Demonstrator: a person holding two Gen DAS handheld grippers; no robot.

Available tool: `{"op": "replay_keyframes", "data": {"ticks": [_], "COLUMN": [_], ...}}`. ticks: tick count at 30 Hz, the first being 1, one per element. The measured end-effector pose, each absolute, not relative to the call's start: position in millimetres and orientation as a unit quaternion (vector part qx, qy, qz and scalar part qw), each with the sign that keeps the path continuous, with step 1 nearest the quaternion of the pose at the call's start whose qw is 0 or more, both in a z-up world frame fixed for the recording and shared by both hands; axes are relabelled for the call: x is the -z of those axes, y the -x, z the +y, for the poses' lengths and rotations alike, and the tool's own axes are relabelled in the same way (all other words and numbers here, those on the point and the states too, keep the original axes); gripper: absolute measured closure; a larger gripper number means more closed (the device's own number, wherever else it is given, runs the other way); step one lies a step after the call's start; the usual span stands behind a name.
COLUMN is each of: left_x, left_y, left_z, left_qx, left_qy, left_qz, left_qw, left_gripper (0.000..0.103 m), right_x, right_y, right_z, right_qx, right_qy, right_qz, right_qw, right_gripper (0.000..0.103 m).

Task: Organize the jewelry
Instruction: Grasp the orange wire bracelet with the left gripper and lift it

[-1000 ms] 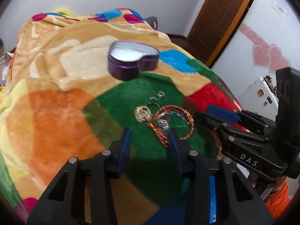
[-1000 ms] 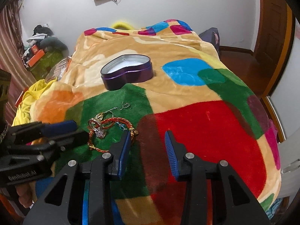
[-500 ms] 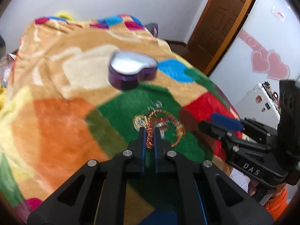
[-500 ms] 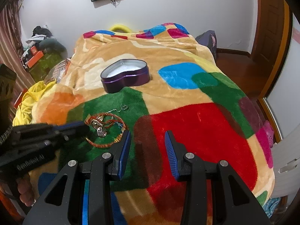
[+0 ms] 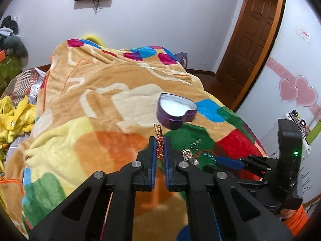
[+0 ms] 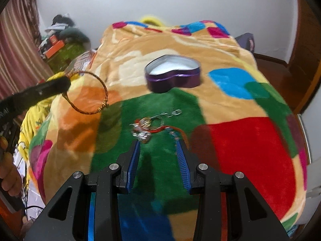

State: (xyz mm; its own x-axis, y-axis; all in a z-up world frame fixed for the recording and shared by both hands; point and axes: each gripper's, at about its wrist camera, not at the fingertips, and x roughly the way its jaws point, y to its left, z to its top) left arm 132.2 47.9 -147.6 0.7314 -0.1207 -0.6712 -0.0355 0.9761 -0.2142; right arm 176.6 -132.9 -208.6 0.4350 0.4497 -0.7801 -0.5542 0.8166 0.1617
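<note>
Left gripper point(image 5: 159, 147) is clamped on a woven bangle point(image 6: 88, 92), held in the air above the blanket point(image 6: 240, 140). Right gripper point(image 6: 158, 150) is wide open, empty, near the jewelry pile point(image 6: 152, 125). Heart tin point(image 6: 173, 76) looks empty; nothing stowed yet.

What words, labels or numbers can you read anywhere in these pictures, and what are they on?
No text is legible.
White wall sticker: red print, too small to read.
Stickers on the white appliance: too small to read.
Left gripper, holding the bracelet: body motion-blurred in the right wrist view, so any lettering is unreadable.
</note>
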Motion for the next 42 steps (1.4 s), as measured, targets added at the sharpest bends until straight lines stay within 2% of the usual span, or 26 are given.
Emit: {"op": "replay_keyframes", "data": {"ticks": [6,10,13,20,25,28,37,42], "left_x": [154.1,152.5,149.2,137.1,131.3,132.9,140.1,138.0], "left_y": [-127.3,-127.3,-128.7,-135.3,-137.2,-136.4,-135.8,-140.8], "left_z": [54.2,53.2,50.9,43.9,39.0,38.7,44.0,43.4], "left_qx": [0.019,0.018,0.020,0.025,0.028,0.029,0.022,0.025], "left_qy": [0.113,0.112,0.109,0.100,0.095,0.098,0.102,0.099], "left_qz": [0.371,0.368,0.363,0.347,0.340,0.343,0.353,0.349], "left_qw": [0.921,0.923,0.925,0.932,0.935,0.934,0.930,0.932], "left_gripper": [0.097,0.097,0.097,0.097,0.097,0.097,0.097,0.097], "right_x": [218.5,218.9,214.8,200.0,211.6,220.3,224.2,219.5], "right_y": [-179.5,-179.1,-176.4,-176.7,-184.3,-187.0,-190.4,-187.5], "right_z": [-117.2,-116.5,-120.1,-130.9,-128.5,-121.8,-112.7,-115.4], "right_qx": [-0.301,-0.304,-0.306,-0.304,-0.314,-0.301,-0.309,-0.312], "right_qy": [0.069,0.074,0.070,0.060,0.043,0.051,0.054,0.062], "right_qz": [0.446,0.444,0.437,0.420,0.466,0.480,0.464,0.450], "right_qw": [0.840,0.840,0.843,0.853,0.826,0.823,0.829,0.834], "right_gripper": [0.070,0.092,0.094,0.095,0.094,0.085,0.084,0.088]}}
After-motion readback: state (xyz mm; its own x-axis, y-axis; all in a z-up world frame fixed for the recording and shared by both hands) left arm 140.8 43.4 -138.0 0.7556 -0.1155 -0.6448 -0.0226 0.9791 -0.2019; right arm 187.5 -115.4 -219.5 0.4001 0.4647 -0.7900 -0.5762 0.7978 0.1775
